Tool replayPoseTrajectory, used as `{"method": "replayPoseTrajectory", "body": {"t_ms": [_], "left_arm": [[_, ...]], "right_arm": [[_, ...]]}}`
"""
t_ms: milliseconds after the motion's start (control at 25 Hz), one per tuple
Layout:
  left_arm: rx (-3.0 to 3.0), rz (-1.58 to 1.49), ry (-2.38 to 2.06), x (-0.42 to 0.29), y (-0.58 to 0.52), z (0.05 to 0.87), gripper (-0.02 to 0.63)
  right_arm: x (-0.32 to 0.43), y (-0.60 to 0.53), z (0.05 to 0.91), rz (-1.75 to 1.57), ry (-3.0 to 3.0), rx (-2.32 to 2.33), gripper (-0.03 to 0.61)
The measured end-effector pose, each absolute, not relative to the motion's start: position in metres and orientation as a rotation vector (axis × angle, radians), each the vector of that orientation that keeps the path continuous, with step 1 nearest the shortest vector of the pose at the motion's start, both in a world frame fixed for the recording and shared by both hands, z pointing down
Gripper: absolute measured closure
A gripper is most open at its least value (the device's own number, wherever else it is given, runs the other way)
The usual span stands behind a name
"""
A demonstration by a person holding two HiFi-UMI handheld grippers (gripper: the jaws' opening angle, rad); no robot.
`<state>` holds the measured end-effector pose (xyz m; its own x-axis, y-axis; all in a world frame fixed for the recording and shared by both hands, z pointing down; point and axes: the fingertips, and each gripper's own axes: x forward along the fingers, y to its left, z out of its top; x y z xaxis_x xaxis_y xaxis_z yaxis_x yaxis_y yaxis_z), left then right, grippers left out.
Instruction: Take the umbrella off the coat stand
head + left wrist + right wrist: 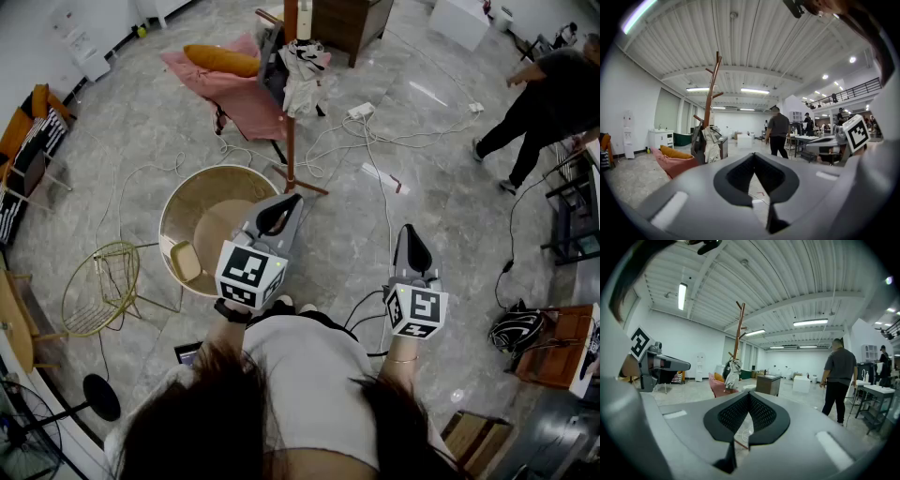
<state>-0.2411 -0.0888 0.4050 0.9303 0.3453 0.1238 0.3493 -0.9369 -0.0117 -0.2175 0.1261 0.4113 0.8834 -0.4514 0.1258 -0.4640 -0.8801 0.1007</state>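
Observation:
The brown wooden coat stand [291,112] rises from the floor ahead of me, its feet near the cables. A beige garment [302,77] hangs on it, with a dark grey folded thing [272,58] beside it that may be the umbrella; I cannot tell for sure. Both show in the left gripper view: the stand [711,93] and the dark thing [698,140]. The stand [738,331] appears smaller and farther off in the right gripper view. My left gripper [287,201] and right gripper [410,231] are held level, well short of the stand, both shut and holding nothing.
A pink beanbag [220,89] with an orange cushion [220,60] lies left of the stand. A round wooden tub-like table [187,202] and a wire chair [101,286] sit at my left. Cables [375,141] trail over the floor. A person [544,98] walks at the right.

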Motion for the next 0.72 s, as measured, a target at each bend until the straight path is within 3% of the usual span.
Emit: {"method": "replayPoseTrajectory", "body": {"t_ms": [720], "left_arm": [[-3.071,-0.185,-0.568,-0.218,-0.063,0.415,0.554]], "right_arm": [[-0.209,0.160,0.432,0.195,-0.690,2.969,0.575]]}}
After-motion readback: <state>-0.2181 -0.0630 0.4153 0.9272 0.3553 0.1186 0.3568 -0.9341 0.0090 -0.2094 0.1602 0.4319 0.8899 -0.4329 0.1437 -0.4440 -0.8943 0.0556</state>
